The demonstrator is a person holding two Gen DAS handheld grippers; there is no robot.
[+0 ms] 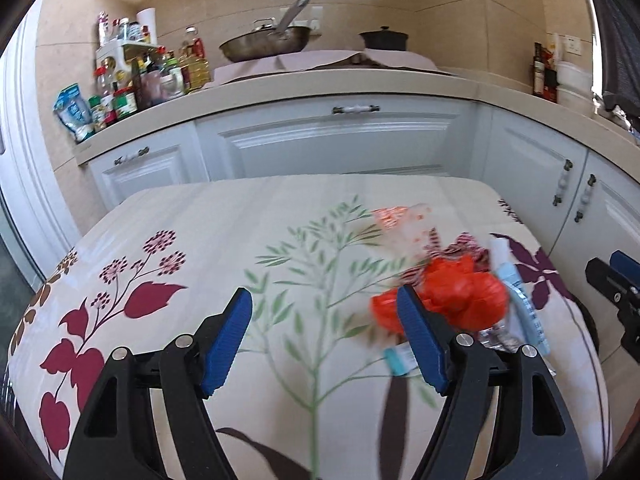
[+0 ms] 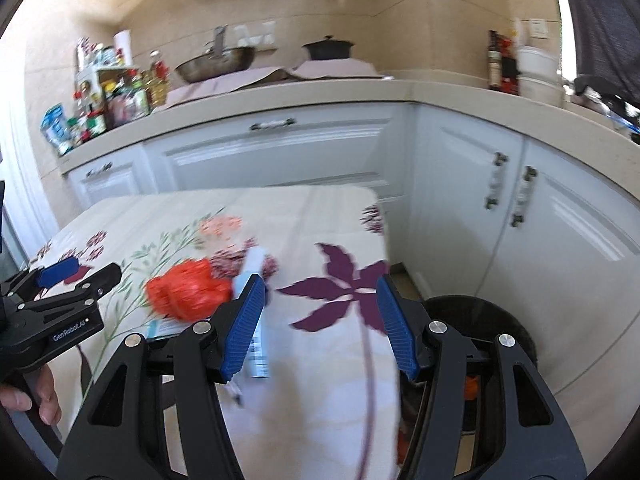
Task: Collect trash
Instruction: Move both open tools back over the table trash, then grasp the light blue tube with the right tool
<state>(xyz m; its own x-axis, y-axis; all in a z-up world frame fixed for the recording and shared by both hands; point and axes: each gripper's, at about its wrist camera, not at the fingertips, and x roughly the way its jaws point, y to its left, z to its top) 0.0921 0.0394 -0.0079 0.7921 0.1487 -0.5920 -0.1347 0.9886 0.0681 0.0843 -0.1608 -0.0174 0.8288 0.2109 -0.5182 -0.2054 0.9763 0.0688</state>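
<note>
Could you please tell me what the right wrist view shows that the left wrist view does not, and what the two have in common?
Only the right wrist view shows the dark trash bin on the floor beside the table, and a hand holding the left hand-held gripper. Only the left wrist view shows the dark red flower print on the tablecloth's left side. Both show the crumpled red bag among wrappers, the wok and black pot.

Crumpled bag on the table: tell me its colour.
Bright orange-red crumpled bag, clearest in the left wrist view.
</note>
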